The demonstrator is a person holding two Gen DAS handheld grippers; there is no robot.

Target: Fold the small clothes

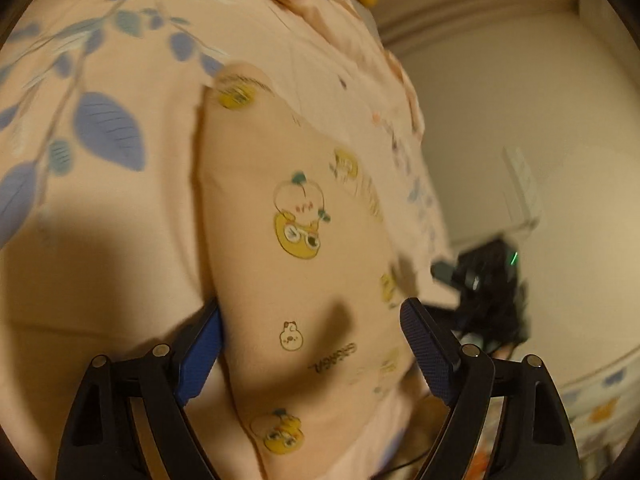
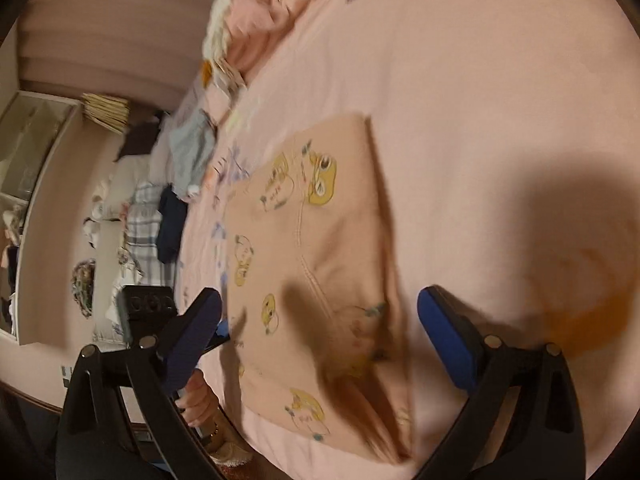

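blue-padded fingers frame both wrist views, and neither pair pinches anything. left gripper (image 1: 312, 360) has its jaws spread wide, with the folded garment (image 1: 296, 264) lying below and between them; the pads look clear of the cloth, though blur makes the left pad's edge hard to judge. right gripper (image 2: 320, 336) is spread just as wide above the near end of the same garment (image 2: 316, 248), nothing between its pads but air.

the garment is a small peach piece printed with yellow cartoon animals, lying as a neat, flat rectangle on the pink bedspread (image 2: 480, 100), which carries a blue leaf print (image 1: 108, 128) on one side. further along the bed, a pile of other clothes (image 2: 160, 208) sits well apart from it, and more crumpled pink fabric (image 2: 256, 16) lies near the far end.

judging by the tidy shape and both sets of jaws let go, this piece looks folded and just released. what the next move calls for is either one last halving, if a smaller bundle is wanted, or lifting it aside by an edge without springing the layers, then reaching to the pile for another item.
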